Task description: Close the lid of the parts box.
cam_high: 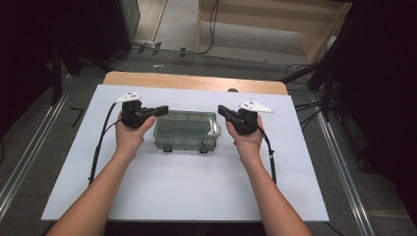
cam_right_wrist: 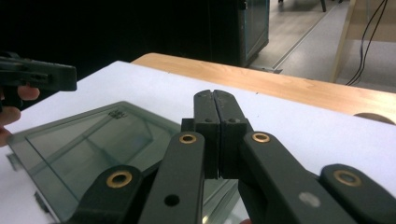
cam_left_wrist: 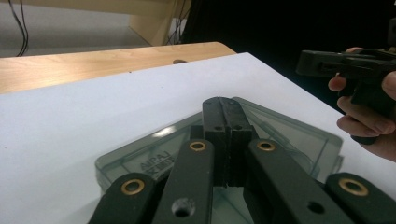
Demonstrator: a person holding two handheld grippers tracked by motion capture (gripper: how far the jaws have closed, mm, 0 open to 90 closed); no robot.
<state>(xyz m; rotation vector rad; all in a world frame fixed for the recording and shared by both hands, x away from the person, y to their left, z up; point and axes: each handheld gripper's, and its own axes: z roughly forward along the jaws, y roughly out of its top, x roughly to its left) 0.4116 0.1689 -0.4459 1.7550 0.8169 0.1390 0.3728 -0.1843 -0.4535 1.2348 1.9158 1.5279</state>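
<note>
A smoky clear plastic compartment box (cam_high: 186,130) lies lid down in the middle of the white sheet, its two latches facing the person. My left gripper (cam_high: 164,109) is at the box's left end, jaws together with nothing between them, pointing right over its corner. My right gripper (cam_high: 221,109) mirrors it at the right end, shut and empty. In the left gripper view the closed jaws (cam_left_wrist: 226,105) hover over the box (cam_left_wrist: 289,135), with the right gripper (cam_left_wrist: 322,63) beyond. In the right gripper view the closed jaws (cam_right_wrist: 215,98) sit above the box (cam_right_wrist: 93,144), and the left gripper (cam_right_wrist: 51,77) is at far left.
The white sheet (cam_high: 172,187) covers most of a wooden table (cam_high: 196,81), whose far strip stays bare. Cables trail from both grippers along the forearms. Dark stands and floor rails flank the table on both sides.
</note>
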